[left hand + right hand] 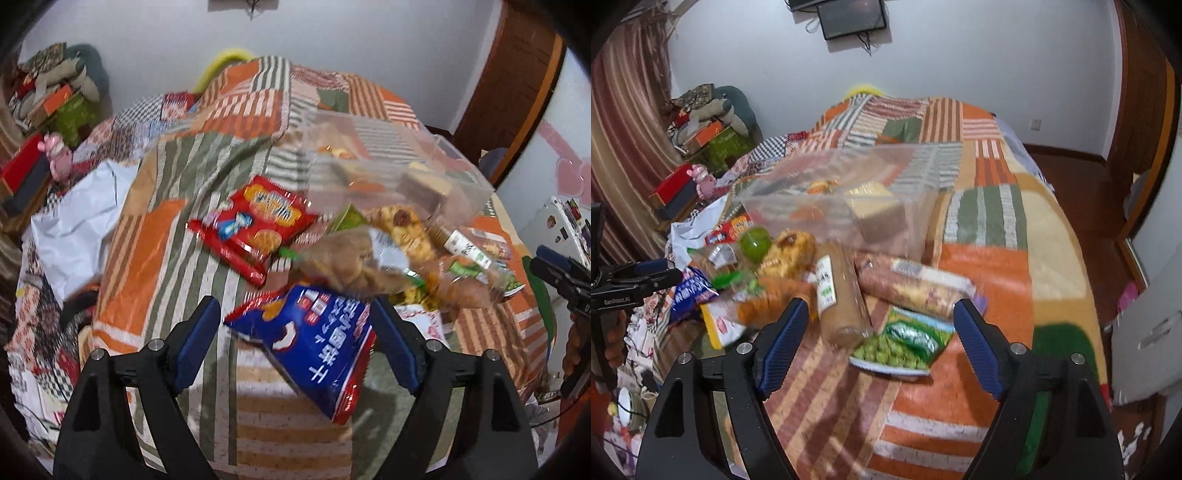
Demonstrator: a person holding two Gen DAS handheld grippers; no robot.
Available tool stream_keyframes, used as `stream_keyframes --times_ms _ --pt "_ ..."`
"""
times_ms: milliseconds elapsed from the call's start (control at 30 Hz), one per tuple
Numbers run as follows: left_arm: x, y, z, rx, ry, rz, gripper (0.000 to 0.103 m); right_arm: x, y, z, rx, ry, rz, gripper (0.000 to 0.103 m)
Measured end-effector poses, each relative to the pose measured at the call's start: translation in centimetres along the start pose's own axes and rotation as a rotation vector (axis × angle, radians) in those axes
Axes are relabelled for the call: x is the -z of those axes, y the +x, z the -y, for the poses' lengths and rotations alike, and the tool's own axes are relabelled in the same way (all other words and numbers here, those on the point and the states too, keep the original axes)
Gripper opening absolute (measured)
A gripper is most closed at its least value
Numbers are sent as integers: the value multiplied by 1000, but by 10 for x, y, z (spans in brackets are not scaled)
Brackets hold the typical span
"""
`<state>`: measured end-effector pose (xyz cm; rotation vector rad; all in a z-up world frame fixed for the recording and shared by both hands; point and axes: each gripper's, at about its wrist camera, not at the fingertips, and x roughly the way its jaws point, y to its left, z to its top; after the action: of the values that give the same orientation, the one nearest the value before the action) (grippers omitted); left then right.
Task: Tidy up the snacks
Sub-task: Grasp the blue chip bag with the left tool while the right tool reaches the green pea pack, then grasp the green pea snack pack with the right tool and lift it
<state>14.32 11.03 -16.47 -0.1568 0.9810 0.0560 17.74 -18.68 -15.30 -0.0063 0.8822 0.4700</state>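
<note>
A heap of snack packs lies on a patchwork quilt (155,236). A blue bag (314,350) lies between the fingers of my left gripper (293,306), which is open; its left pad stands clear of the bag. A red bag (255,221) lies just beyond. My right gripper (881,306) is open above a green pea bag (908,343) and a brown tube pack (838,295), with nothing gripped. A long pack (916,284) lies behind them. Behind the heap stands a clear plastic box (849,192) with a few snacks inside. Each gripper shows at the other view's edge.
A white plastic bag (74,229) lies at the bed's left side. Stacked boxes and soft things (709,125) crowd the far left corner by a curtain. Wooden floor (1082,199) and a door are on the right. Quilt extends bare in front of the heap.
</note>
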Motion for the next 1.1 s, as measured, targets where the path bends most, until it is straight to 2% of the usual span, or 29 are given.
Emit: stream_keyframes --times_ms 267,400,567,700,733,800,900,1100 --pt "12 29 -1 21 -14 -78 84 17 20 7 22 23 -71 79" --pt "16 36 -3 30 -36 -71 91 22 24 12 14 41 -92 79" --pt "19 50 -10 85 -99 -109 93 24 25 20 -18 82 -98 79" --pt "18 54 -8 80 -103 -93 93 27 22 23 -30 92 -96 76" --pt "18 54 -7 78 -97 -86 92 27 20 24 -31 91 -95 75" --pt "19 54 -3 82 -78 -69 82 27 19 26 -40 91 -96 66" --pt "19 50 2 92 -57 -53 74 27 18 26 -56 90 -92 56" --pt "26 39 2 98 -46 -24 68 26 17 25 -62 86 -79 54"
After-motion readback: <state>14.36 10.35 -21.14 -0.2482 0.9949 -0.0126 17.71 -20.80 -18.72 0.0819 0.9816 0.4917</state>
